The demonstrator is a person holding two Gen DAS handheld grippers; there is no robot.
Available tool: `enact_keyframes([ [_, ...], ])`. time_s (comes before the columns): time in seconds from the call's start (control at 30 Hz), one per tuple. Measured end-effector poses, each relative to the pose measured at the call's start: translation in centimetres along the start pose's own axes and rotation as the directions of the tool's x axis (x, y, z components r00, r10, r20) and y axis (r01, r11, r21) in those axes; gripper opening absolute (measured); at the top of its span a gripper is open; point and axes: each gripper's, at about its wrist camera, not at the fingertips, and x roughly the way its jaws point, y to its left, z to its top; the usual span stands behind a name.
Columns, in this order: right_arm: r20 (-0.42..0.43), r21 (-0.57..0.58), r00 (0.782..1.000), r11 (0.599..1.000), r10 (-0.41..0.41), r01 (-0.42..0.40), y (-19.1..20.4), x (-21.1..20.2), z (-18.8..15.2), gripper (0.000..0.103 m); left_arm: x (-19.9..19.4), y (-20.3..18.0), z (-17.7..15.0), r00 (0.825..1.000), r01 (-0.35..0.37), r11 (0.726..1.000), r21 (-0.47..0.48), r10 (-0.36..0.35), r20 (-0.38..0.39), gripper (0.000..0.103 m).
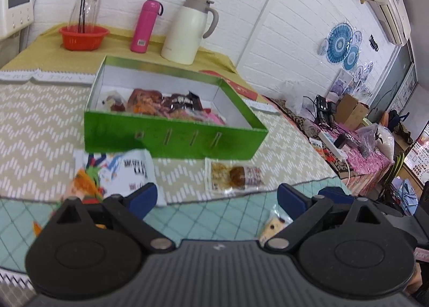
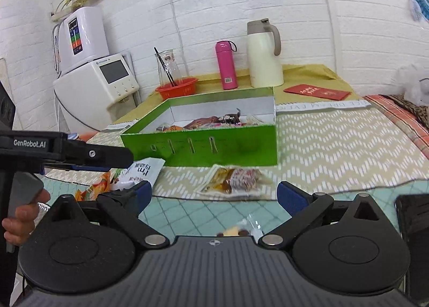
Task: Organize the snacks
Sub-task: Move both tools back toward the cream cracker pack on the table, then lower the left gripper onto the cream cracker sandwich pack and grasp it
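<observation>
A green box (image 1: pixel 171 140) (image 2: pixel 203 143) with a white inside holds several snack packets. In front of it lie a clear packet with a brown snack (image 1: pixel 236 175) (image 2: pixel 233 179), a white printed bag (image 1: pixel 128 173) (image 2: pixel 142 173) and an orange packet (image 1: pixel 83 186) (image 2: pixel 96 186). A small clear packet (image 1: pixel 273 224) (image 2: pixel 241 229) lies close under both grippers. My left gripper (image 1: pixel 217 199) is open and empty, hovering before the box. My right gripper (image 2: pixel 214 197) is open and empty, just short of the brown snack packet. The left gripper's body (image 2: pixel 67 151) shows at the left in the right wrist view.
A red basket (image 1: pixel 83 36) (image 2: pixel 178 87), a pink bottle (image 1: pixel 144 25) (image 2: pixel 226 65) and a white jug (image 1: pixel 187 30) (image 2: pixel 264 55) stand behind the box. A red envelope (image 2: pixel 316 92) lies at the back right. White appliances (image 2: pixel 102 87) stand at the left. A cluttered side table (image 1: pixel 348 130) is at the right.
</observation>
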Motion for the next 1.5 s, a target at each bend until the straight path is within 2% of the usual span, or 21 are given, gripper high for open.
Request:
enact_keyframes([
  [0.13,-0.045,-0.069,0.999,0.997,-0.028,0.025,-0.5,-0.4,-2.2,0.103,-1.0,0.8,-3.0,0.999,0.026,0.999,-0.023,-0.027,-0.037,0.095],
  [0.27,-0.084,-0.144,0.995,0.988,-0.060,0.048,-0.8,0.2,-3.6,0.103,-2.4,1.4,-4.7,0.998,0.009,0.999,-0.036,-0.011,-0.054,0.095],
  [0.37,-0.129,-0.144,0.990,0.989,-0.063,0.044,-0.6,1.2,-4.2,0.103,-3.5,1.5,-5.0,0.999,-0.007,1.000,-0.026,0.006,-0.033,0.095],
  [0.43,-0.152,-0.155,0.988,0.988,-0.024,0.001,0.4,1.7,-4.4,0.103,-4.2,1.7,-5.0,1.000,-0.002,1.000,-0.030,0.002,-0.021,0.095],
  [0.57,-0.154,-0.170,0.987,0.983,0.044,-0.071,2.9,2.4,-4.6,0.103,-4.5,2.1,-5.2,1.000,-0.002,0.999,-0.048,0.001,-0.018,0.095],
  [0.67,-0.146,-0.129,0.983,0.983,0.111,-0.130,3.6,3.0,-4.3,0.103,-4.6,2.4,-5.4,1.000,-0.006,0.998,-0.058,0.005,-0.024,0.095],
  [0.73,-0.128,-0.128,0.986,0.984,0.104,-0.120,3.6,2.8,-4.3,0.103,-4.8,2.7,-5.5,1.000,-0.012,0.998,-0.058,0.010,-0.025,0.095],
  [0.83,-0.100,-0.200,0.993,0.976,0.063,-0.082,3.7,2.0,-4.8,0.103,-5.1,3.4,-5.4,1.000,-0.024,0.997,-0.070,0.023,-0.012,0.095],
  [0.93,-0.121,-0.252,0.992,0.965,0.038,-0.068,4.0,1.8,-5.6,0.103,-5.0,4.1,-5.5,1.000,-0.021,0.995,-0.097,0.019,-0.014,0.095],
  [1.07,-0.119,-0.292,0.993,0.954,0.027,-0.061,5.0,2.1,-5.7,0.103,-4.1,3.6,-5.6,0.999,0.022,0.995,-0.094,-0.025,-0.034,0.095],
  [1.17,-0.114,-0.318,0.993,0.947,0.014,-0.050,6.0,2.5,-5.6,0.103,-3.0,2.8,-5.3,0.994,0.101,0.991,-0.086,-0.104,-0.031,0.095],
  [1.23,-0.114,-0.332,0.994,0.942,0.002,-0.040,6.4,2.7,-5.7,0.103,-1.6,2.2,-4.9,0.985,0.167,0.983,-0.073,-0.170,-0.037,0.095],
  [1.4,-0.130,-0.281,0.991,0.959,-0.013,-0.024,5.7,2.3,-5.6,0.103,2.1,0.8,-4.3,0.970,0.200,0.979,-0.041,-0.203,-0.131,0.095],
  [1.5,-0.143,-0.230,0.990,0.973,-0.008,-0.025,5.1,1.7,-5.8,0.103,2.8,0.2,-4.3,0.963,0.227,0.974,-0.015,-0.227,-0.148,0.095],
])
